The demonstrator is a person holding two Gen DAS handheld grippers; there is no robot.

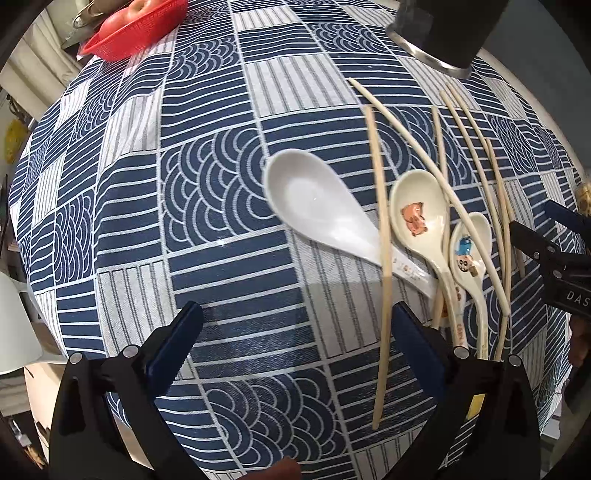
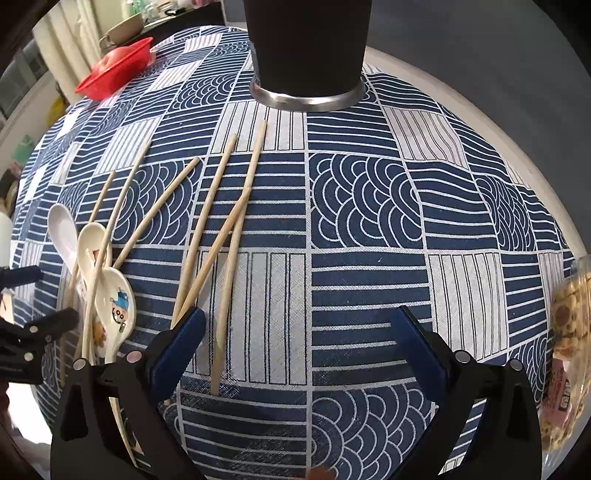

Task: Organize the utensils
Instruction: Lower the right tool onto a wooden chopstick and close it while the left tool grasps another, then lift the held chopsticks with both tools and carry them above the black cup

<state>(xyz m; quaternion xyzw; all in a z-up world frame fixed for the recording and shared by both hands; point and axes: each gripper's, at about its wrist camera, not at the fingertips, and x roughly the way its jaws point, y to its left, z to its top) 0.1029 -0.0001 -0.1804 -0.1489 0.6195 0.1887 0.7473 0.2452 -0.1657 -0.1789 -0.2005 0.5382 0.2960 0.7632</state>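
Three ceramic spoons lie on the patterned tablecloth: a plain white spoon (image 1: 317, 206), a cream spoon with an orange figure (image 1: 421, 218) and a cream spoon with a blue cartoon (image 1: 469, 251) (image 2: 118, 299). Several wooden chopsticks (image 1: 382, 236) (image 2: 236, 229) lie scattered over and beside them. A black utensil cup with a steel base (image 1: 439, 33) (image 2: 306, 51) stands at the far side. My left gripper (image 1: 295, 325) is open and empty, low over the cloth left of the spoons. My right gripper (image 2: 299, 328) is open and empty, right of the chopsticks; it also shows in the left wrist view (image 1: 554, 251).
A red basket (image 1: 136, 29) (image 2: 114, 68) holding apples sits at the far left of the round table. A clear bag of snacks (image 2: 569, 332) lies at the right edge. The table edge curves close behind the cup.
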